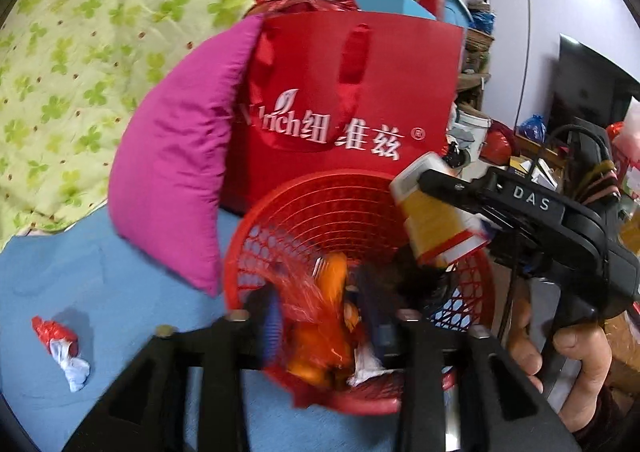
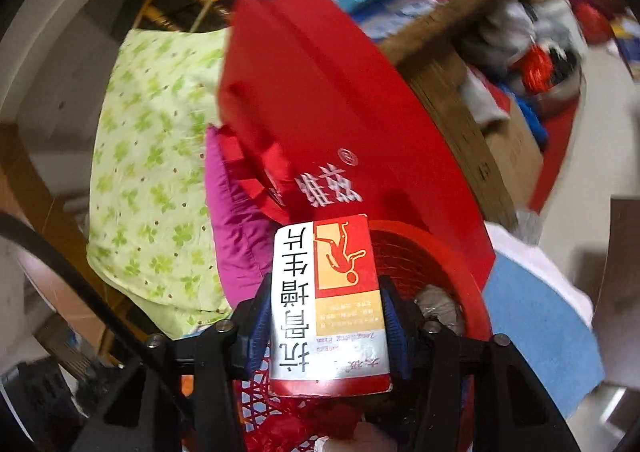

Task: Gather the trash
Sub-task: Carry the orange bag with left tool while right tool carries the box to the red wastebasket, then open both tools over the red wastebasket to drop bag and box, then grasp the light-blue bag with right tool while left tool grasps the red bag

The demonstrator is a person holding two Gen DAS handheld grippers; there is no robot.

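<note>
A red mesh basket (image 1: 320, 181) stands on the blue sheet, with wrappers inside it. My left gripper (image 1: 324, 326) hangs over its mouth, open. A blurred orange-red plastic wrapper (image 1: 320, 332) lies between its fingers, loose from the pads. My right gripper (image 2: 326, 326) is shut on a white, yellow and red medicine box (image 2: 328, 304), with a blue pad against each side. In the left wrist view the same box (image 1: 436, 219) hovers over the basket's right rim under a black finger (image 1: 448, 187). A crumpled red and white wrapper (image 1: 60, 344) lies on the sheet at the left.
A red paper bag (image 1: 360, 91) stands right behind the basket, with a magenta pillow (image 1: 172, 171) leaning on its left. A green clover quilt (image 1: 80, 51) fills the far left. Cluttered boxes and bags sit to the right. A person's hand (image 1: 576, 364) holds the right gripper.
</note>
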